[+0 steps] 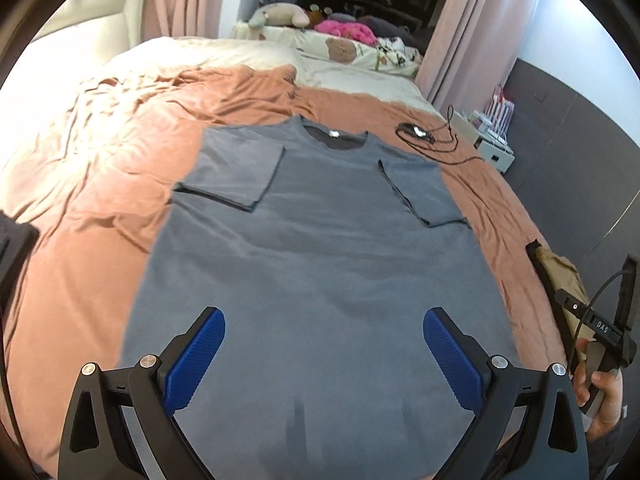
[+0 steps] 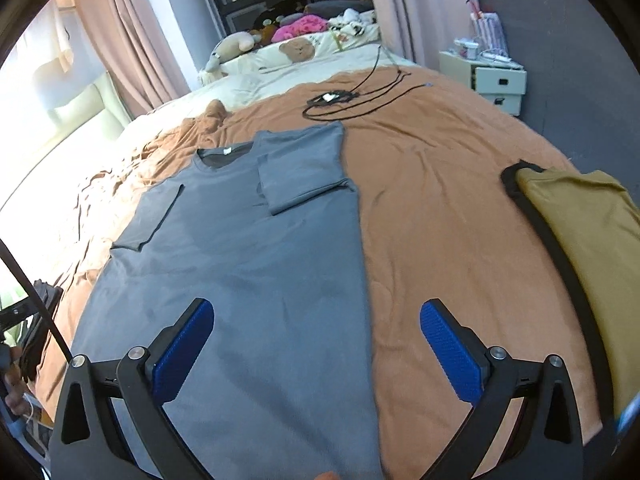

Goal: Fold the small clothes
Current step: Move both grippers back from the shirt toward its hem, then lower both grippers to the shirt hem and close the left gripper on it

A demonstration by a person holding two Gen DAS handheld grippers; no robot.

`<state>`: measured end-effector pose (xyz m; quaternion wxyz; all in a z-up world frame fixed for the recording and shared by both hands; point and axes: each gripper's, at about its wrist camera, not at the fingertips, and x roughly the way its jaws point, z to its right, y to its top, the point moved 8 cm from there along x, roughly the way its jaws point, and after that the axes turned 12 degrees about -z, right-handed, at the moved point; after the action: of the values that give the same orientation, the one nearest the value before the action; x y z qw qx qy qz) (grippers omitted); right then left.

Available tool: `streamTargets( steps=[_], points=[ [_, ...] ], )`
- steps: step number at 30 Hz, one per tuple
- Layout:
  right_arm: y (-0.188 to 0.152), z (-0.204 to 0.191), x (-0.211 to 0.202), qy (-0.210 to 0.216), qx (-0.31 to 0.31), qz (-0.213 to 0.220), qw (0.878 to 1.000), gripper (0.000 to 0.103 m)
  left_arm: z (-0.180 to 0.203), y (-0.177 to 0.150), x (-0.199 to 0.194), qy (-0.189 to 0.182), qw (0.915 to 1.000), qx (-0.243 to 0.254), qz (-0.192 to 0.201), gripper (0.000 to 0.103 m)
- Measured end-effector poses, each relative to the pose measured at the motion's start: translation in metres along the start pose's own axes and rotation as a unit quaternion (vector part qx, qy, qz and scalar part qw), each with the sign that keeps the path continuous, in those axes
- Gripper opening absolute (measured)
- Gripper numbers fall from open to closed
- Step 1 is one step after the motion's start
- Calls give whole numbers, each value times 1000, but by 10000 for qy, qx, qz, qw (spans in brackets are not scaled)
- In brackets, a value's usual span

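Observation:
A grey-blue T-shirt (image 1: 316,248) lies flat on the orange bedspread (image 1: 120,184), collar away from me, both sleeves folded inward onto the body. My left gripper (image 1: 324,344) is open and empty, hovering above the shirt's lower part near the hem. My right gripper (image 2: 316,340) is open and empty, straddling the shirt's (image 2: 248,264) right side edge near the hem, left finger over the shirt, right finger over the bedspread (image 2: 440,200).
A folded mustard garment (image 2: 580,232) on a black one lies at the bed's right edge. A black cable with a small device (image 2: 332,98) lies beyond the collar. Pillows and plush toys (image 1: 280,16) sit at the far end. A white nightstand (image 2: 496,80) stands to the right.

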<state>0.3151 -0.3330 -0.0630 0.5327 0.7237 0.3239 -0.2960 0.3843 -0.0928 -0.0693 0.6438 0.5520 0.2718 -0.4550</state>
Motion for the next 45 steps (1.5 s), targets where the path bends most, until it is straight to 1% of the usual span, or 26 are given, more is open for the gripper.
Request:
streamTargets(
  steps=[3,10,15,18,21,25,28,31,35,37,40,45],
  points=[
    [-12,0,-14,25,-12,99,9999,103,-8,-15,-16,155,9998,109,37,101],
    [-42,-6,-47,255,-136,293,9992,103,-25,-43,-49,212,9996,40,192,101],
    [-62,-5,-69,252,-174,382,9988,103,-32,-61,-73,183,9991,73,368,101],
    [-75,-7,-85,426,-195,482,9977,103,-35,-76,-85,89,9988,18,475,101],
    [-87,-7,-96,505,-230,521,9971,103,-41,-93,-88,20,9988,-24,490,101],
    [-104,-12,-103,417,-381,496,9972,103,-52,-118,-92,-85,9985,-144,524,101],
    [-112,-16,-109,357,-472,471,9971,103,-62,-129,-95,-94,9980,-259,576,101],
    [-122,-18,-114,354,-569,448,9967,103,-72,-137,-95,-179,9976,-377,561,101],
    [-130,-18,-113,337,-512,331,9976,103,-86,-148,-91,-189,9971,-516,529,100],
    [-132,-17,-111,325,-440,278,9981,103,-95,-154,-89,-173,9970,-565,498,98],
    [-133,-11,-107,241,-395,200,9987,103,-108,-161,-84,-102,9968,-655,437,91],
    [-135,-10,-93,304,-337,-58,9990,103,-138,-172,-73,-83,9945,-998,291,77]
  ],
)
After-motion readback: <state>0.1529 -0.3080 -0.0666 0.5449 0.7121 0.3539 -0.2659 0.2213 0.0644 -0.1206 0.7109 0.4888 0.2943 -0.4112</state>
